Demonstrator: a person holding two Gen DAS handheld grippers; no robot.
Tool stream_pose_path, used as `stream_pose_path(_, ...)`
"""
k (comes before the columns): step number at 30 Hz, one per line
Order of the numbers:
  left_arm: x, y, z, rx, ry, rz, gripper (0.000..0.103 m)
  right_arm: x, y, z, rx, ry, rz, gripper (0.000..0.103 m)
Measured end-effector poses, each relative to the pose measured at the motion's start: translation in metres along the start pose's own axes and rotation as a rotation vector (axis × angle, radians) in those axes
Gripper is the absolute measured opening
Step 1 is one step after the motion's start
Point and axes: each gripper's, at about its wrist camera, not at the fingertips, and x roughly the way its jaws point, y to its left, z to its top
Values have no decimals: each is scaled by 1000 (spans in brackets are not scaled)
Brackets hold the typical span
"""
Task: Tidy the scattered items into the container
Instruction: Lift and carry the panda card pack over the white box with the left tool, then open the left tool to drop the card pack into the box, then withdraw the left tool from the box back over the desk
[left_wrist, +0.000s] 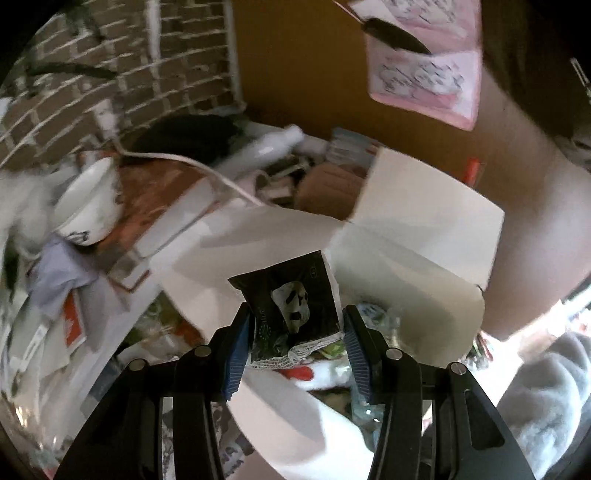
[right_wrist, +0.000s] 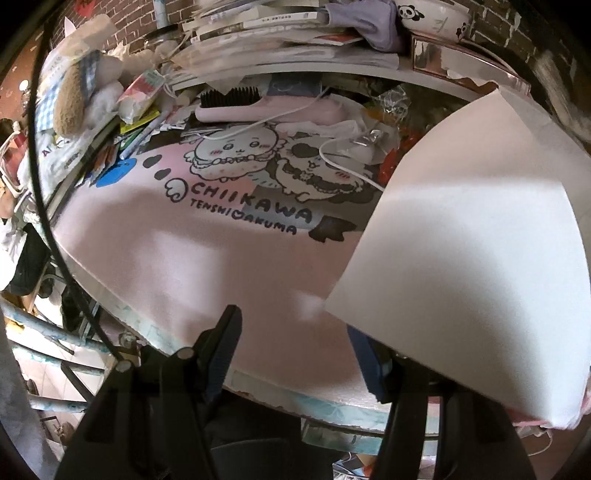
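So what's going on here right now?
A person is tidying a cluttered desk with two handheld grippers. The left gripper has a black skull-print packet between its fingers, over the open white box. The right gripper is open and empty above the pink Chiikawa desk mat, beside the box.

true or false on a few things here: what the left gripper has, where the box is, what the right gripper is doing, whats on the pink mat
1. The left gripper has a black packet with a white mask face between its fingers. True.
2. That packet is above the open white box. True.
3. The right gripper is clamped on a hairbrush. False: its fingers are apart and hold nothing; the hairbrush lies at the far edge of the pink mat.
4. The pink mat is plain. False: it carries cartoon characters and lettering.
5. A white cable lies across the mat. True.
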Motion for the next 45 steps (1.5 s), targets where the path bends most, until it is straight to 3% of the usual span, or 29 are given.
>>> stream_pose_path(15,16,-43,-4,224,108,-84,45,1,0,-3,0,10,5,56)
stream_pose_path(20,15,-48,-8,255,108,-73,59,1,0,-3,-2,12,5,56)
stream_pose_path(22,10,-48,-8,256,84,-82,70,2,0,-3,1,13,5,56)
stream_pose_path(27,-14,-50,-11,270,-24,-107,91,3,0,-4,3,20,10,56)
stream_pose_path(30,-32,-53,-15,285,-95,-101,93,3,-1,-4,10,18,15,56)
stream_pose_path(36,-68,-38,-36,203,-244,53,93,2,-3,-4,29,10,25,56)
stream_pose_path(41,-97,-7,-75,15,-314,211,95,1,-6,-2,57,-5,35,56)
stream_pose_path(45,-110,18,-120,-179,-317,399,95,-2,-9,0,103,-35,51,56)
